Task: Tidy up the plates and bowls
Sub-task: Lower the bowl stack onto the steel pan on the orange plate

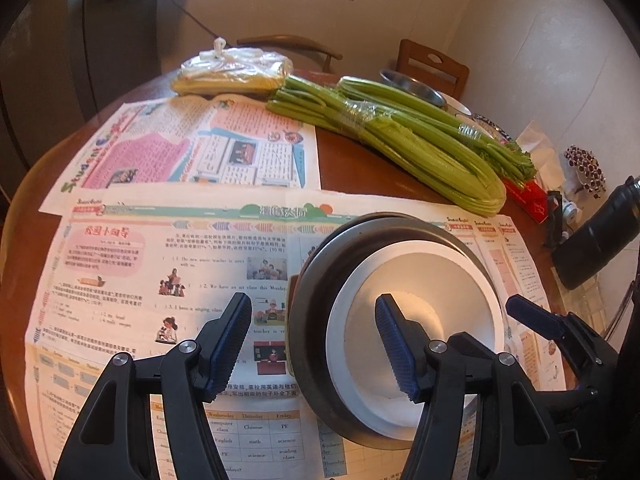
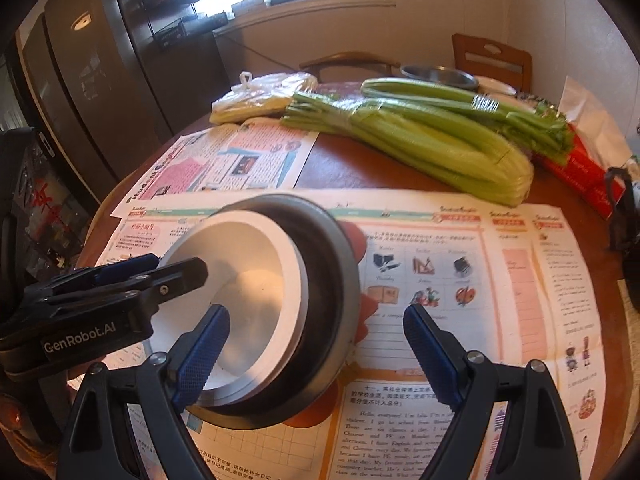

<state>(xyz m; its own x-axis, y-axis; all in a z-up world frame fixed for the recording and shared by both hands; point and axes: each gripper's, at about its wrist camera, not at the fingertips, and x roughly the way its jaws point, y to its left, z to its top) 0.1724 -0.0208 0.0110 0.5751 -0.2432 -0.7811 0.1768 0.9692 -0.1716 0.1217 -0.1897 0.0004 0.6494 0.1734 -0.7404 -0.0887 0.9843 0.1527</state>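
A white bowl [image 1: 416,320] sits nested inside a larger steel bowl [image 1: 316,292] on the newspaper-covered round table. My left gripper [image 1: 314,344] is open, its right finger over the white bowl, its left finger outside the steel rim. In the right wrist view the same white bowl [image 2: 248,284] sits in the steel bowl [image 2: 332,280]. My right gripper [image 2: 316,356] is open and straddles the stack's right side. The left gripper [image 2: 132,280] shows there at the left, over the white bowl's rim. Another steel bowl [image 2: 440,74] and a white plate [image 2: 496,86] stand at the far edge.
Celery bunches [image 2: 432,140] and a plastic bag of food [image 2: 260,96] lie across the far half of the table. A red box [image 2: 584,176] and a black bottle [image 1: 600,236] stand at the right. Wooden chairs [image 2: 492,56] stand behind, a fridge [image 2: 80,80] at the left.
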